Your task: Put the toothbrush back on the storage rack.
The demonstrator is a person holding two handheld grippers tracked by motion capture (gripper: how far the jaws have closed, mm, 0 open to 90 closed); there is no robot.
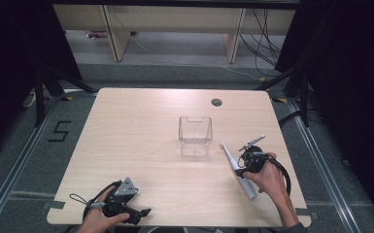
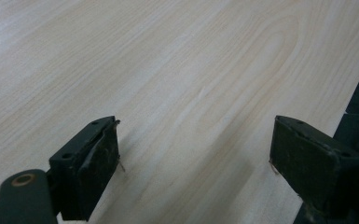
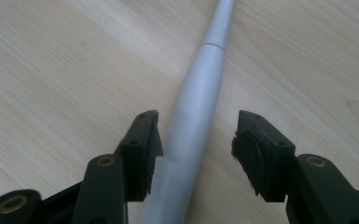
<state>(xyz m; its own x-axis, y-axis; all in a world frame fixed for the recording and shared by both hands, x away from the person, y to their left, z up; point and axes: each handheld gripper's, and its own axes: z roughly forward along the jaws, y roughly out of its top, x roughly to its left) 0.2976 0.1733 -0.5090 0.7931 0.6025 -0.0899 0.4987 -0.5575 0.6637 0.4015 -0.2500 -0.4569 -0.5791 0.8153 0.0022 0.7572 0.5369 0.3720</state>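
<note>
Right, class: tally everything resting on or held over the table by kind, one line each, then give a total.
White electric toothbrush: 1
Clear plastic container: 1
Handheld grippers, left gripper and right gripper: 2
Total: 4

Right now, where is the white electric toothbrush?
In the high view the white electric toothbrush lies flat on the table's right half, just right of the clear plastic container, between the open right tongs.
</note>
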